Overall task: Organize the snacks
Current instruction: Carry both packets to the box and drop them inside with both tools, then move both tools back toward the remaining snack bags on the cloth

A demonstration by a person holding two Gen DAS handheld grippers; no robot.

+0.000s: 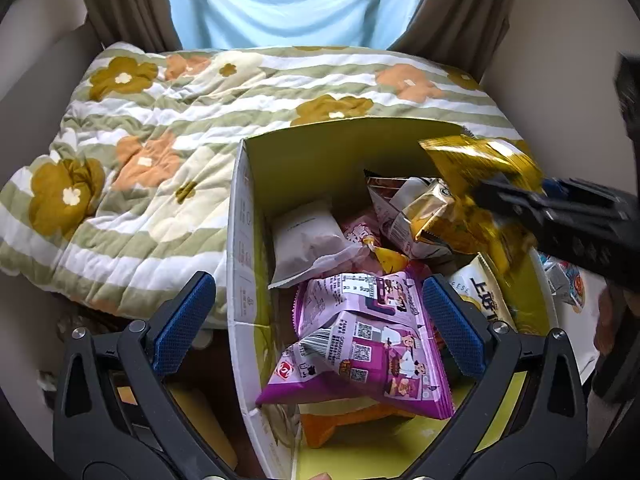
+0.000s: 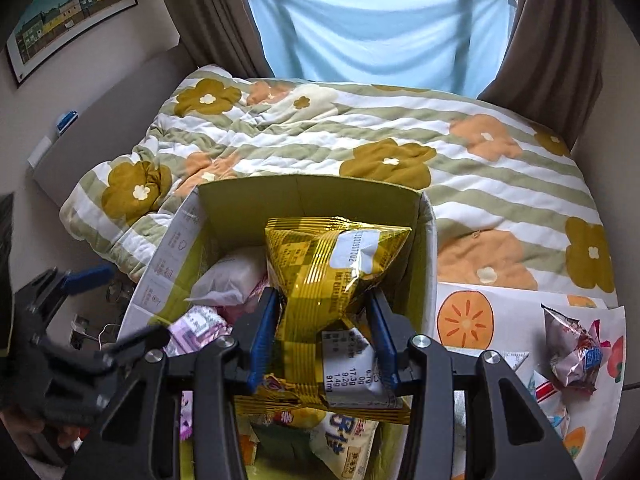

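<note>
**Gold snack packet held over the open box at the edge of the bed**

The cardboard box point(image 2: 426, 240), white outside and yellow-green inside, stands open against a bed spread with a quilt point(image 2: 460, 168) striped green and white, with mustard and orange flowers. Behind the bed hangs a pale blue sheet point(image 2: 372, 28) flanked by brown curtains point(image 2: 556, 40); a framed picture of coloured houses point(image 2: 72, 12) is on the left wall.

The right gripper point(image 2: 324, 336) is clamped on a gold-striped snack packet point(image 2: 336, 268), held above the box's contents. The left gripper point(image 1: 316, 324) stands with its blue pads wide apart, gripping nothing; a purple snack packet point(image 1: 368, 344) lies between them, on top of the pile in the box. Deeper inside lie a white packet point(image 1: 308, 236) and other wrappers. Right of the box, a crumpled silver packet point(image 2: 572, 352) rests on a white sheet printed with orange fruit point(image 2: 508, 312).
</note>
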